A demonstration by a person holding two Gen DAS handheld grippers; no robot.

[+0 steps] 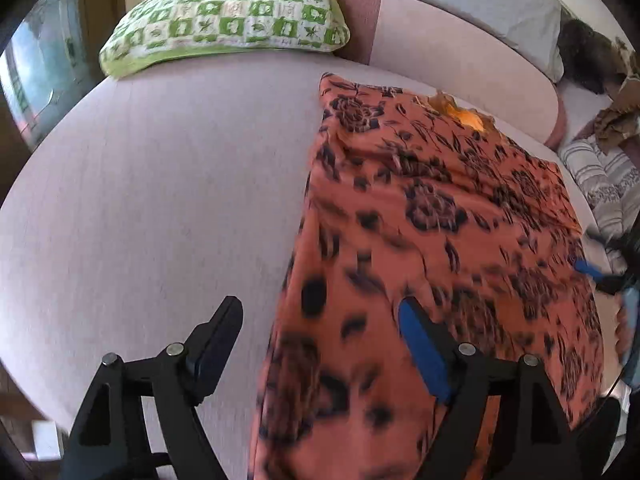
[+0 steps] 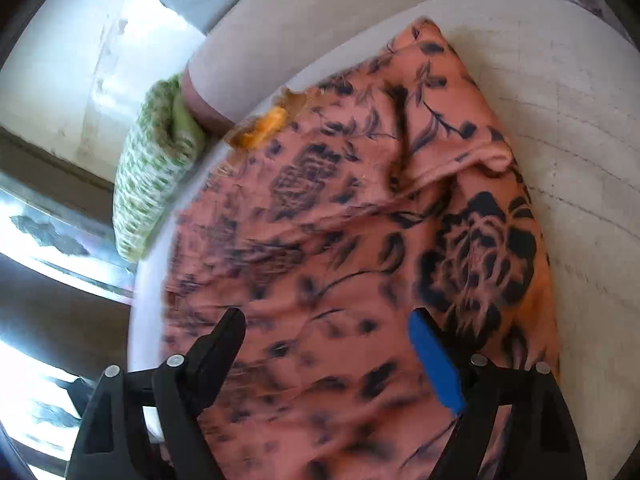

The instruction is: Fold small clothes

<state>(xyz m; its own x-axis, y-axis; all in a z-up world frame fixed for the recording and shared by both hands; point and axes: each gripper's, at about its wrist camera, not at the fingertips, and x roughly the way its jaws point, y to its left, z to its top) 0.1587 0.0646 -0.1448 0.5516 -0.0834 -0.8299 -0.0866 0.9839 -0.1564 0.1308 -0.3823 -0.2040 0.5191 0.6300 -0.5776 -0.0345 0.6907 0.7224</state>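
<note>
Nearest the cameras, both tongs stand wide apart and grip nothing: the left gripper [image 1: 320, 312] hangs over the near left edge of the orange floral garment [image 1: 436, 240], one finger above bare bed [image 1: 160, 200] and the blue-padded one above cloth, while the right gripper [image 2: 326, 322] hovers fully over the garment [image 2: 340, 220]. The garment lies spread on the bed's pale cover, roughly flat, its far end pointing toward the raised bolster beyond it. The risk, as I judge it, starts at this near edge: the fabric looks thin and slippery, so a pinch may catch only the top layer, or drag the bed cover with it, and the fold would come out skewed. Further along the garment, a loose rumpled flap [image 2: 468, 152] on its right side could get trapped inside the fold. Beyond the garment's far left, the green patterned pillow [image 1: 228, 12] sits well apart and poses little hazard.
</note>
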